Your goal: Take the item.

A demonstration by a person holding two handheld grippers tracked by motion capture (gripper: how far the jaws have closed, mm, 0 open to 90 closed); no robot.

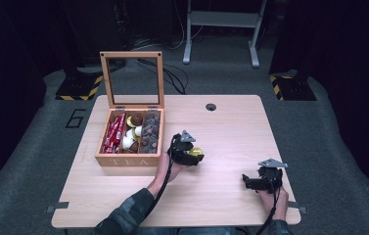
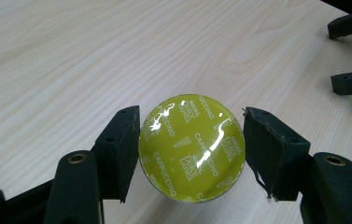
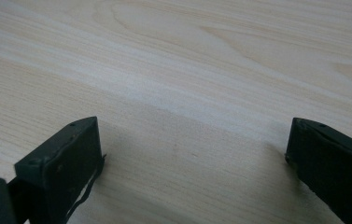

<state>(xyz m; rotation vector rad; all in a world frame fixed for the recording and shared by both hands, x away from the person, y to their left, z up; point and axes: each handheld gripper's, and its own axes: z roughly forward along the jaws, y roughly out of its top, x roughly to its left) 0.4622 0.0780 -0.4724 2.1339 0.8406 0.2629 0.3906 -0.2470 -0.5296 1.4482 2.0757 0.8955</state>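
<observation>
A round coffee capsule (image 2: 192,148) with a shiny yellow lid printed "cappuccino" sits between the two black jaws of my left gripper (image 2: 192,154), which is shut on it close above the tabletop. In the high view the left gripper (image 1: 193,155) is near the table's middle, just right of the wooden tea box (image 1: 129,160), and the yellow capsule (image 1: 196,151) shows at its tip. My right gripper (image 1: 246,180) rests low near the front right of the table, its jaws wide apart with bare wood between them (image 3: 194,154).
The tea box, its glass lid (image 1: 132,80) standing up, holds red sachets (image 1: 113,133) at the left and several capsules (image 1: 143,132) in the other compartments. A cable hole (image 1: 211,106) lies at the table's (image 1: 231,132) far middle. Floor and a stand's legs lie beyond.
</observation>
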